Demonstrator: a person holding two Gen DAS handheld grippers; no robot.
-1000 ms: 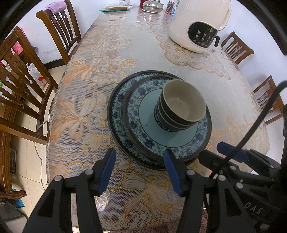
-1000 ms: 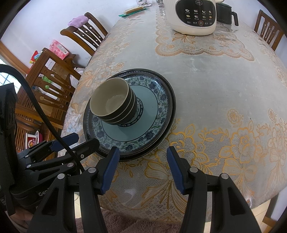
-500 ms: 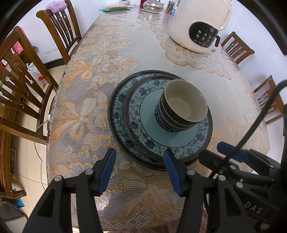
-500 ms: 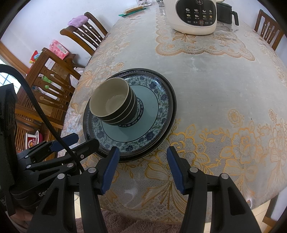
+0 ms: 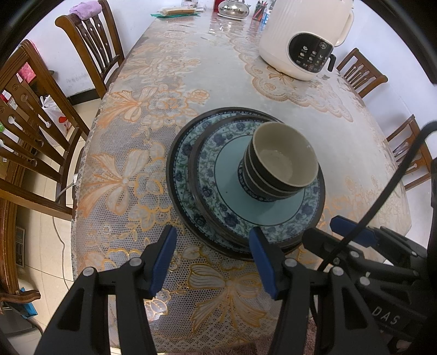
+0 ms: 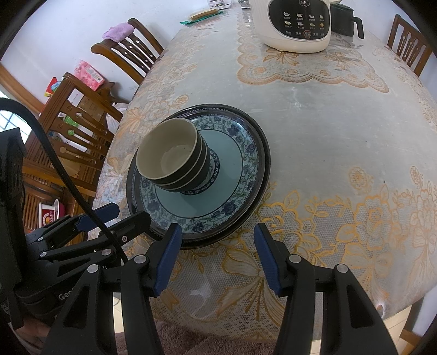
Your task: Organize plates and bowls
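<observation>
Held in my left hand, the left gripper (image 5: 211, 256) is hanging over the near end of the table (image 5: 196, 68) with its blue-padded jaws standing apart and nothing between them but the lace tablecloth (image 5: 123, 174). Its right fingertip (image 5: 258, 245) is showing just in front of the near rim of the plates, and I cannot tell whether it is touching that rim.

Off to the left of the table, wooden chairs (image 5: 32, 136) are standing along the edge, and a purple cloth (image 5: 83, 5) is draped over the back of the farthest one.

Moving right, the stack of plates (image 5: 207, 185) is sitting near the table's front edge: a dark-rimmed larger plate at the bottom and a blue floral plate resting on it, shifted a little toward the right. Nested bowls (image 5: 284, 161), dark outside and cream inside, are sitting on the pale blue centre of the upper plate, leaning slightly.

Farther back and to the right, a cream electric cooker (image 5: 300, 38) with a black control panel is standing on the tablecloth, well apart from the dishes.

Beside the left gripper, I am holding the right gripper (image 6: 217, 254) in my right hand, over the same near edge. Its jaws are likewise spread with only tablecloth between them, and its left fingertip (image 6: 173, 240) is appearing just in front of the plates' (image 6: 245, 163) near rim. Both grippers are pointing steeply downward at the table, side by side.
</observation>
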